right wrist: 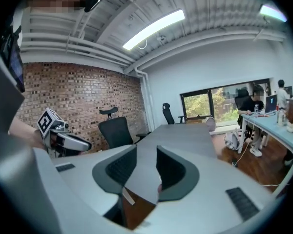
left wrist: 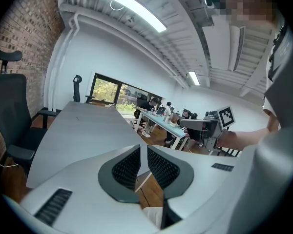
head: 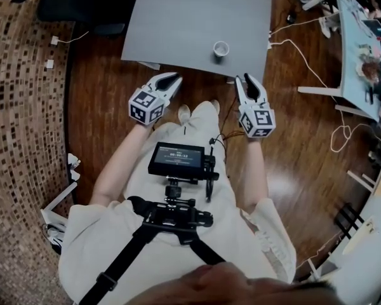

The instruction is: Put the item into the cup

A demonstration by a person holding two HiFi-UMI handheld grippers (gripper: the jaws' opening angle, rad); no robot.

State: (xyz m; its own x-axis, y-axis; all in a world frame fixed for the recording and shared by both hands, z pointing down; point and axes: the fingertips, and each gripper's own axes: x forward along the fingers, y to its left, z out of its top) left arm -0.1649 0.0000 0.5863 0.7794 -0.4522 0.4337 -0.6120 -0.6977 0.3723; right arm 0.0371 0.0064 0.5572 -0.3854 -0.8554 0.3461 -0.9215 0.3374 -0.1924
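A small white cup [head: 221,49] stands upright near the front edge of the grey table [head: 190,18]; nothing else lies on the table. My left gripper [head: 173,77] hovers just short of that edge, to the cup's left. In the left gripper view its pads [left wrist: 129,167] leave a narrow gap with nothing in it. My right gripper [head: 248,79] hangs to the cup's right, also short of the edge. In the right gripper view its jaws [right wrist: 146,152] stand apart with only the tabletop showing between them. A tiny pale spot sits at the right pad's lower edge; I cannot tell what it is.
Wooden floor lies below both grippers, with white cables [head: 317,75] trailing to the right. A light blue desk [head: 359,56] with clutter stands at the far right. Black office chairs [right wrist: 115,130] stand beyond the table. A small monitor [head: 176,160] hangs on the person's chest rig.
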